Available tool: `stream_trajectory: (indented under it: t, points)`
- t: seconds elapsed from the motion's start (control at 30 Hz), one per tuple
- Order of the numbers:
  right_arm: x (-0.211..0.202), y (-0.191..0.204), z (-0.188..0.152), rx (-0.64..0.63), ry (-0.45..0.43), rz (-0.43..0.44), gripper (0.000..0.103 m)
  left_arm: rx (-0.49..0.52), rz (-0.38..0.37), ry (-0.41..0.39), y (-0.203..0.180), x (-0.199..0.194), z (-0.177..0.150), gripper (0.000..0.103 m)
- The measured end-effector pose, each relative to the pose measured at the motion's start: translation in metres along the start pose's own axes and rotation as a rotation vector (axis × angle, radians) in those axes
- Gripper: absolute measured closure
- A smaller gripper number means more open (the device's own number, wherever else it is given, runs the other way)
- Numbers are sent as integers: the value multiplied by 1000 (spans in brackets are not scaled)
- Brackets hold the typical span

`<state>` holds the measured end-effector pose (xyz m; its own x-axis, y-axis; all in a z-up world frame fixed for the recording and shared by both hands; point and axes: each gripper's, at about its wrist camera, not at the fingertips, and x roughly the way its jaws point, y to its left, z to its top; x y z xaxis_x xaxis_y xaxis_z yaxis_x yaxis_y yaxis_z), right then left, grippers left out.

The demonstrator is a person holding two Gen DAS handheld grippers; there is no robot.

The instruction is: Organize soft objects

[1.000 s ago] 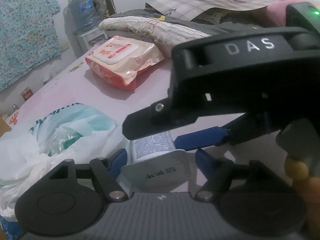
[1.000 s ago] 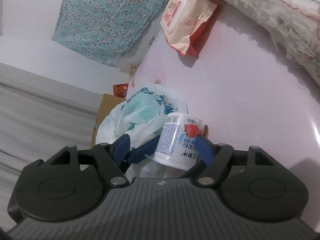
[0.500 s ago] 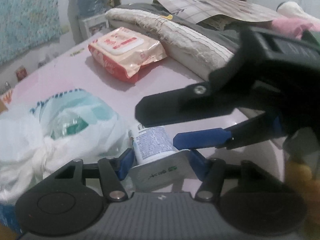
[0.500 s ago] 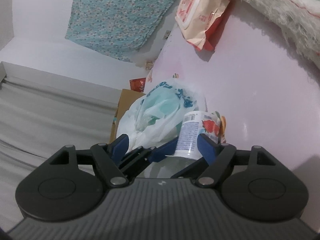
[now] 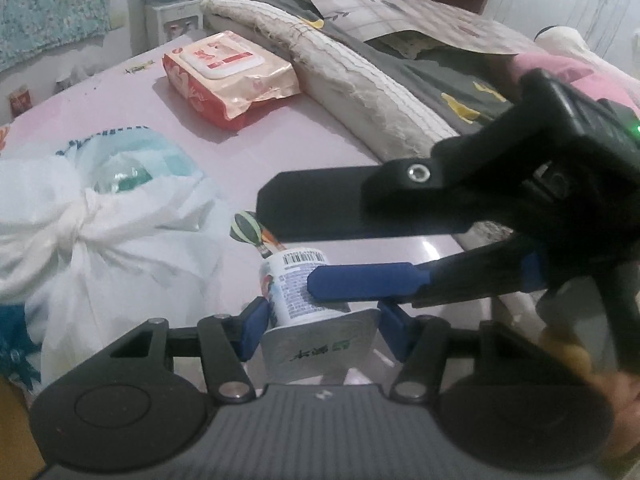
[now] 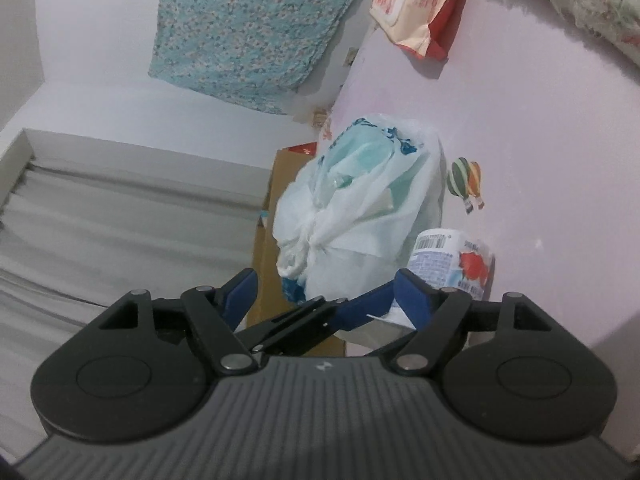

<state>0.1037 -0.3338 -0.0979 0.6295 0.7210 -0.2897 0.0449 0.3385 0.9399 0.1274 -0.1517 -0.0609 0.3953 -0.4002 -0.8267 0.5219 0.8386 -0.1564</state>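
A: Cup [image 5: 296,292]: lower centre, left view. Holder?
B: Left tool [image 5: 320,316], clenched on its sides; wider a second ago.
A: Right tool [image 6: 326,280]?
B: Released. Cup was between its fingers, now beside one. Handover looks done; cup could join bag [image 5: 100,232].

You are working in a bedroom at home: a pink bedsheet [image 5: 132,92] is covering the mattress, folded blankets [image 5: 360,92] are lying along it, and a flowered cloth [image 6: 248,28] is hanging on the white wall.
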Motion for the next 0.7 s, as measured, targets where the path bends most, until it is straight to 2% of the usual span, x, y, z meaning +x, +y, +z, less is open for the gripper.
stream_trajectory:
  t: [0.07,0.17,0.33,0.47,0.53,0.7]
  points:
    - [-8,0,1,5,-26,6,27,-14,-2,-5,1,0,1,42]
    - [-26,1,3,-14,-88,-33,27,0,7,-19,3,0,1,42]
    - [-49,1,-1,-82,-155,-129,27,108,55,-67,-4,-4,-5,42]
    - [-43,-4,-12,-127,-128,-218,32,203,112,-83,-11,-3,-8,42]
    - [-39,-10,-18,-125,-105,-218,36,222,104,-70,-12,-5,-10,41]
    - [-35,-11,-28,-144,-96,-196,40,226,70,-70,-7,-19,-22,32]
